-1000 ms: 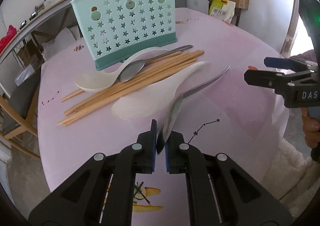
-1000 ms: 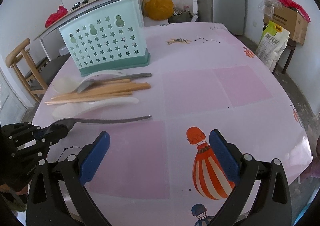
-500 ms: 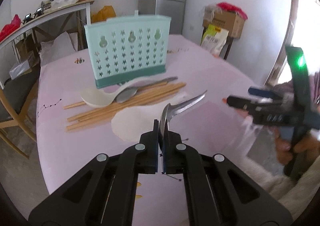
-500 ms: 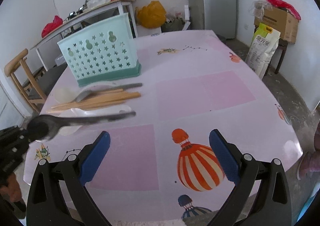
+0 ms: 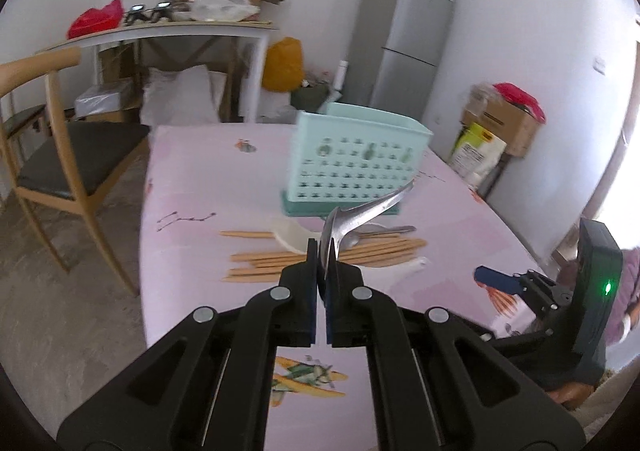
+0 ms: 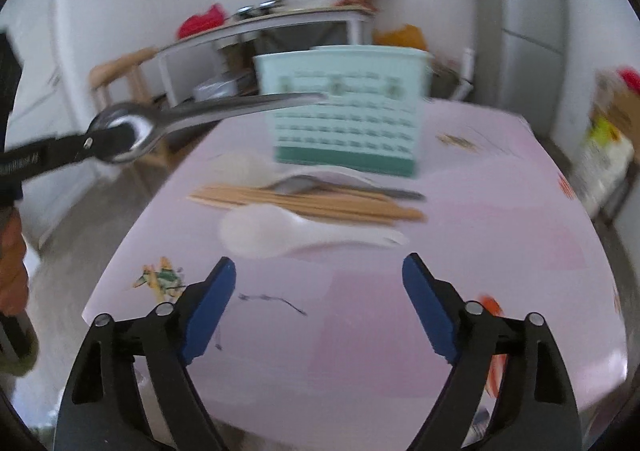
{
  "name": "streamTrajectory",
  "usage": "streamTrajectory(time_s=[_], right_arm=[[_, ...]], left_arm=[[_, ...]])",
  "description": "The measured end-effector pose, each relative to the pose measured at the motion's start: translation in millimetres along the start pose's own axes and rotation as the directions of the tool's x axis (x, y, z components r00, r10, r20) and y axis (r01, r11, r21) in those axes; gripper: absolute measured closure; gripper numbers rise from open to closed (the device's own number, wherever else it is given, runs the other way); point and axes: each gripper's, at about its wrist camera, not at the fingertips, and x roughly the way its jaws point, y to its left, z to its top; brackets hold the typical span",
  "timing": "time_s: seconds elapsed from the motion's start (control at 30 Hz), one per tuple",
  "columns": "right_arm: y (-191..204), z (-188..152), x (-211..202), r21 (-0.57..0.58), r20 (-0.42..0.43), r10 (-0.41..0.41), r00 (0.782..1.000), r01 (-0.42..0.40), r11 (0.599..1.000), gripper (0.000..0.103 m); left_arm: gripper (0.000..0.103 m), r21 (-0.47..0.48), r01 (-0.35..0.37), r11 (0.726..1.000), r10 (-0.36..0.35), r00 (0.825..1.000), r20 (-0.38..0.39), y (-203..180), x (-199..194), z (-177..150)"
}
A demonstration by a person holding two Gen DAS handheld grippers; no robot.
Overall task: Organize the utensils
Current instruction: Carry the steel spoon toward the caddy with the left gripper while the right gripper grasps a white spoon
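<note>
My left gripper is shut on the bowl of a metal spoon, held in the air with its handle pointing toward the mint green utensil basket. In the right wrist view the spoon and the left gripper hang at the upper left, above the table. My right gripper is open and empty, low over the pink table. In front of it lie a white rice paddle, several wooden chopsticks, a second metal spoon and a white spoon, before the basket.
A wooden chair stands left of the table. A side table with clutter, a fridge and cardboard boxes line the far walls. My right gripper also shows at the right of the left wrist view.
My left gripper has lifted the metal spoon off the table and risen higher. My right gripper has swung left to face the utensil pile and the basket, still open.
</note>
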Motion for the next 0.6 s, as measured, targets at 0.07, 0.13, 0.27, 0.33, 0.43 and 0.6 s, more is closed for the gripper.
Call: streamTrajectory(time_s=[0.07,0.13,0.27,0.33,0.43,0.6], right_arm=[[16,5,11,-0.056,-0.012,0.012,1.000,-0.013,0.998,0.031],[33,7,23,-0.113,-0.030,0.015,0.999,-0.019,0.993,0.037],[57,2,39,-0.205,-0.073,0.001,0.997,-0.016,0.979,0.049],[64,-1,45,-0.232,-0.093,-0.010,0.996,-0.012,0.973,0.055],[71,-5,51,-0.279,-0.097,-0.047,0.994,0.018,0.960,0.059],[81,-8,57,-0.366,-0.093,-0.117,0.989,0.075,0.928,0.063]], left_arm=[[0.101,-0.016,-0.017,1.000,0.017,1.000,0.002,8,-1,0],[0.101,-0.035,-0.028,0.999,0.028,1.000,0.001,17,-1,-1],[0.101,-0.063,-0.039,0.997,0.040,0.999,0.007,30,-2,-3],[0.101,-0.069,-0.046,0.997,0.047,0.999,0.004,34,1,-5],[0.101,-0.080,-0.046,0.996,0.046,0.999,-0.001,40,5,-7],[0.101,-0.094,-0.046,0.994,0.045,0.999,-0.008,48,12,-9]])
